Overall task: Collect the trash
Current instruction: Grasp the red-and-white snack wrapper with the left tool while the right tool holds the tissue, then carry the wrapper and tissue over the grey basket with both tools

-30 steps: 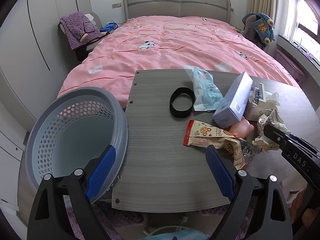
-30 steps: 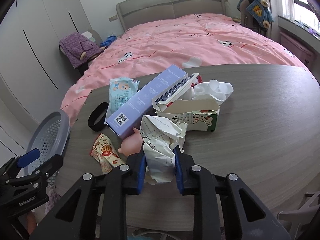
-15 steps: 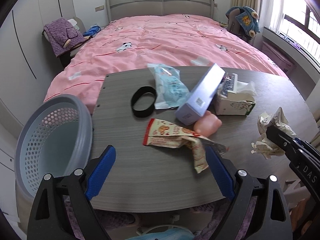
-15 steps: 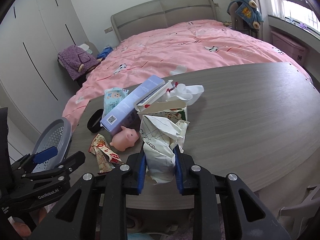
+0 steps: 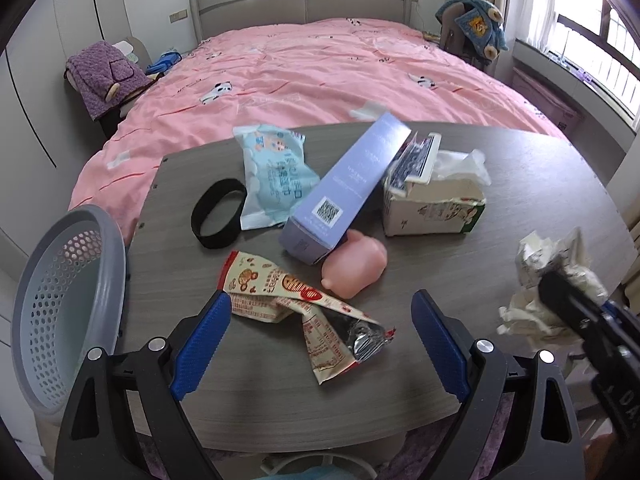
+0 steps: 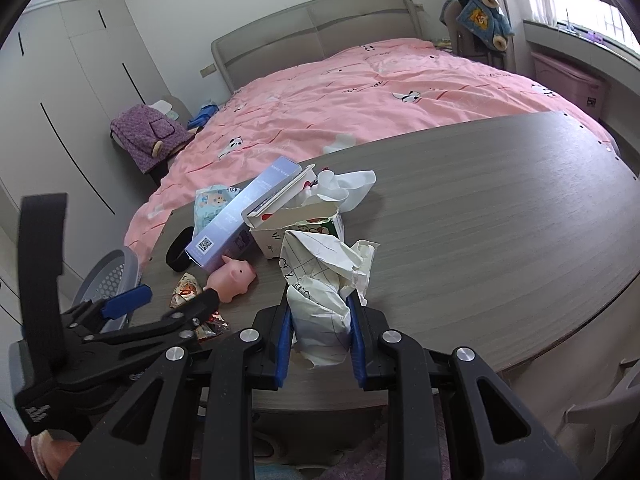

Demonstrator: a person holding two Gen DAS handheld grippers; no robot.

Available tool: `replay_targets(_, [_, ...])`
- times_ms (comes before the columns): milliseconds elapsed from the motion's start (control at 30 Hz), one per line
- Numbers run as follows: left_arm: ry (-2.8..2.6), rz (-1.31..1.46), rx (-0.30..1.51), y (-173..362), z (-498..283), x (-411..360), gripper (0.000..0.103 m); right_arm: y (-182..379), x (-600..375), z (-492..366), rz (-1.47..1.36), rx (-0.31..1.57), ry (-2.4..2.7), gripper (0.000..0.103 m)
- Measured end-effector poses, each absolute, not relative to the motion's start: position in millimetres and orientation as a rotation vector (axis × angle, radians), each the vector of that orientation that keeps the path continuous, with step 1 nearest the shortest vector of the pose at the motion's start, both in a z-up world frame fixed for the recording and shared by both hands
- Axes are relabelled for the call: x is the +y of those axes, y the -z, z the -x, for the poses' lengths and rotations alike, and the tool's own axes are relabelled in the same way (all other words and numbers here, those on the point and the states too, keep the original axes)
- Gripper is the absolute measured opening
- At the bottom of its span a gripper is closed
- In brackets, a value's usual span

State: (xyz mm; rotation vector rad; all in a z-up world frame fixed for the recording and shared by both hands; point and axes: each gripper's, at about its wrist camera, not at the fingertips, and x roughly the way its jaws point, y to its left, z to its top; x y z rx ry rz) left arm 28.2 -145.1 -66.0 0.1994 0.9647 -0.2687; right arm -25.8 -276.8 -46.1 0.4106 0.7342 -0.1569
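Crumpled paper (image 6: 320, 312): pinched between the pads of the right tongs (image 6: 319, 334), held above the near edge of the surface (image 6: 500, 240); loose flaps stick out and could tear or slip free in transit.
Snack wrapper (image 5: 296, 304): lies flat between the spread left tongs (image 5: 320, 344); thin foil may slide away or only one layer get caught.
Pink pig toy (image 5: 354, 270): touching the wrapper's far side; closing wide could nip it too.
Basket (image 5: 60, 300): just beside the surface's left edge; a drop released early would miss its rim.

two boxes (image 5: 354, 188) (one torn), one basket (image 5: 64, 304)
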Motion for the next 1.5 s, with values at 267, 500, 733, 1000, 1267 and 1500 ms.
replay_targets(267, [0.214,-0.223,0.994,72.7,-24.7,-119.6,0.087,43.0,-270.4,24.4,-0.405,0.732,0.142,0.024])
replay_targets(500, [0.17,-0.191,1.01,67.6,-19.1,-80.1,0.087,40.7,-262.5,20.3,-0.394,0.733,0.13,0.024])
replay_targets(733, [0.156,-0.11,1.004,56.6,-24.6,-58.7,0.087,40.3,-260.4,19.0,-0.39,0.732,0.118,0.024])
replay_targets(1000, [0.157,-0.096,1.041,73.3,-55.1,-68.8,0.087,42.6,-261.1,17.3,-0.395,0.74,0.122,0.024])
replay_targets(1267, [0.175,-0.105,1.053,84.2,-65.3,-71.0,0.069,43.9,-262.6,17.3,-0.4,0.743,0.132,0.024])
replay_targets(1500, [0.223,-0.099,1.057,82.2,-60.4,-69.9,0.025,42.2,-260.4,16.8,-0.391,0.744,0.131,0.024])
